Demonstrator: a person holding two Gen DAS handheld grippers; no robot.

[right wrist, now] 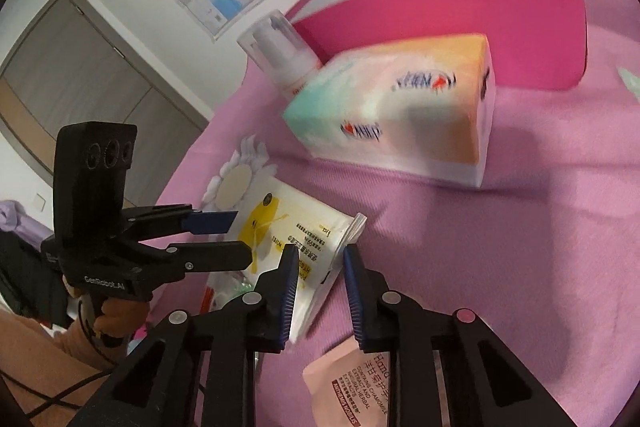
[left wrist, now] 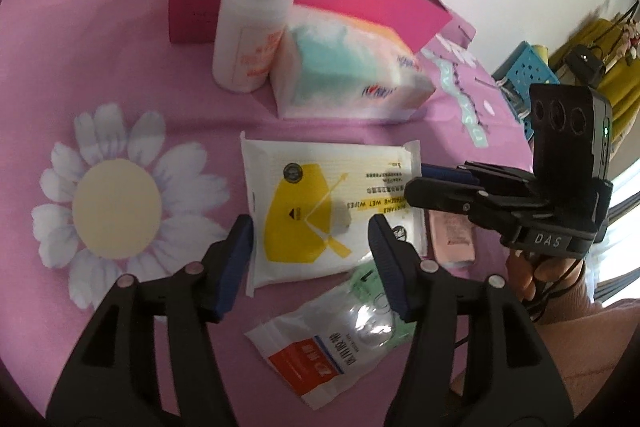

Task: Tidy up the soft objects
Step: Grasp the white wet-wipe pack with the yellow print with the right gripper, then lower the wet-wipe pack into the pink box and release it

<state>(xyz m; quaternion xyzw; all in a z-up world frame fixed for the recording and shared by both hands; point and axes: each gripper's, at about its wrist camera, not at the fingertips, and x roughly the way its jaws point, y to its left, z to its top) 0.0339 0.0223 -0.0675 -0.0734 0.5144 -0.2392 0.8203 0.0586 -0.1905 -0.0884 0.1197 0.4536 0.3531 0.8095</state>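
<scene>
Both the left gripper (left wrist: 312, 259) and right gripper (right wrist: 320, 291) hang released over the wipes (left wrist: 332, 203), so one must descend and pinch the pack for the box (left wrist: 360, 3).

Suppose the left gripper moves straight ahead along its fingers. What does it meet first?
Most likely the wet wipes pack, which lies flat on the pink cloth between the open fingers of the left gripper. Beyond it sits the tissue pack. Depth is uncertain in the fisheye view.
</scene>
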